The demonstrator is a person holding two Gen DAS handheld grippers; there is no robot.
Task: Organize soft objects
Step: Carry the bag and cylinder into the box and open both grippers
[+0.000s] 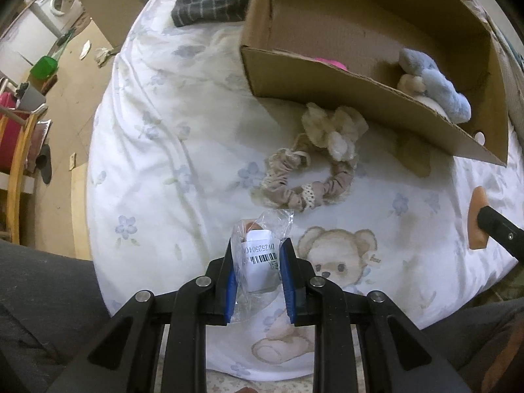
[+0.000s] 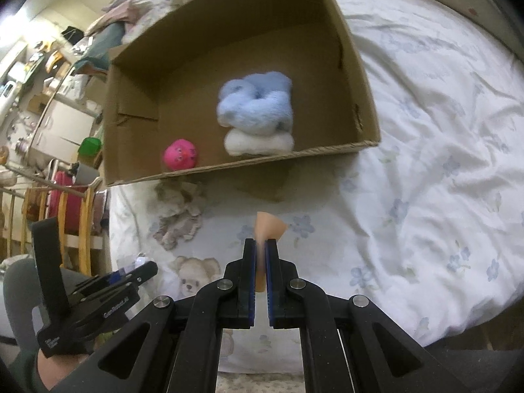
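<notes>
Cardboard box (image 2: pixel 357 75): open-topped, lying on the bed near the far side of both views.
Box contents: a blue and white plush (image 2: pixel 257 111) against the near wall, a pink ball toy (image 2: pixel 180 155) to its left in the right wrist view.
Left claw (image 1: pixel 260 273): closed on a clear plastic packet (image 1: pixel 262 245) with a white barcode label; something peach-coloured shows inside the bag.
Right claw (image 2: pixel 261 262): closed tight on a thin peach sponge wedge (image 2: pixel 267 227), whose wide end sticks out past the tips, above the bed.
Scrunchie (image 1: pixel 306 177): beige ruffled ring, flat on the bed between the left claw and the box.
Cream fluffy piece (image 1: pixel 330 127): touching the scrunchie's far edge, just beside the box's near wall.
Bed (image 1: pixel 170 124): white cover with blue flowers and teddy bear prints.
Dark checked cloth (image 1: pixel 209 5): on the bed left of the box.
</notes>
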